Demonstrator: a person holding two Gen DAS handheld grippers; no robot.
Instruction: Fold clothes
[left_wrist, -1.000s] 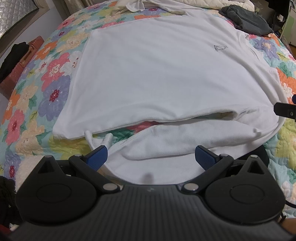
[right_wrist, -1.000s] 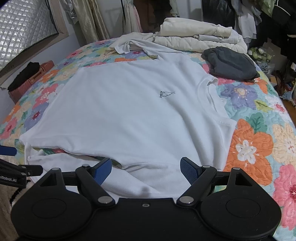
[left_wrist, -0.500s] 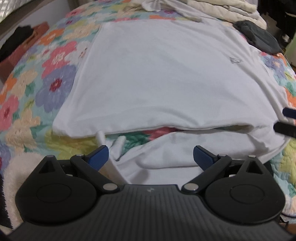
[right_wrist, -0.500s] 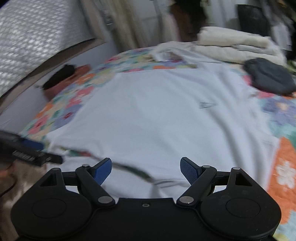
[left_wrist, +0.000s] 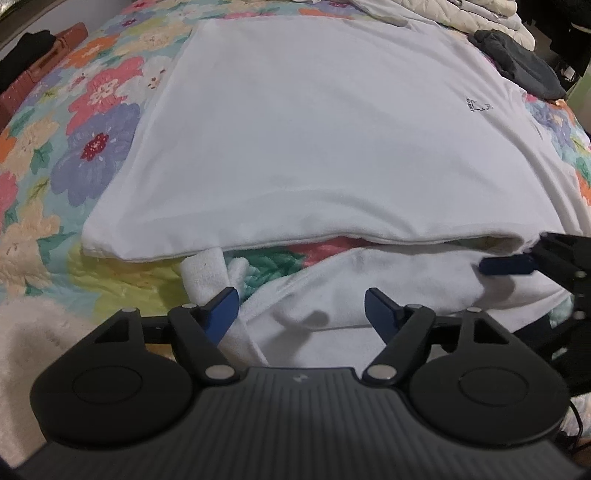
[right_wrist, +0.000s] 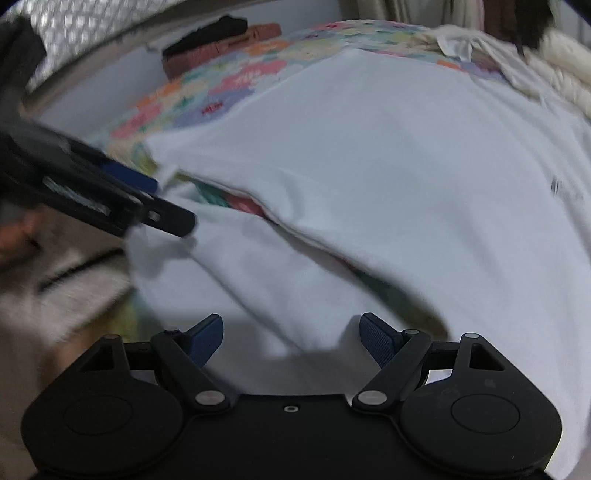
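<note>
Currently, a white shirt (left_wrist: 314, 140) lies spread flat on a floral quilt (left_wrist: 92, 147) that covers a bed. A small dark logo (left_wrist: 479, 107) marks the chest, toward the right in the left wrist view. The near part of the shirt is doubled under: a straight folded edge (left_wrist: 332, 240) runs across the view, and a lower layer of white cloth (left_wrist: 369, 288) extends out from beneath it toward the camera. A strip of quilt shows in the gap between the two layers. A narrow white cloth piece (left_wrist: 205, 273) projects from under the edge at the left.

Left gripper (left_wrist: 301, 306): jaws apart, and they have just been closing. The lower layer lies between the blue pads (left_wrist: 376, 306), but they do not press on it. The left pad is just beside the narrow cloth piece.

Right gripper (right_wrist: 291, 336): jaws apart over the lower layer near the right end of the edge. No cloth is clamped. The right wrist view is blurred, so fine contact cannot be judged there. In the left wrist view, one blue pad of this gripper lies against the lower layer at the right.

Beyond the shirt, a dark garment (left_wrist: 517, 62) and a pale folded stack (left_wrist: 480, 18) rest at the far right of the bed. A brown case (left_wrist: 37, 81) lies off the far left edge.
</note>
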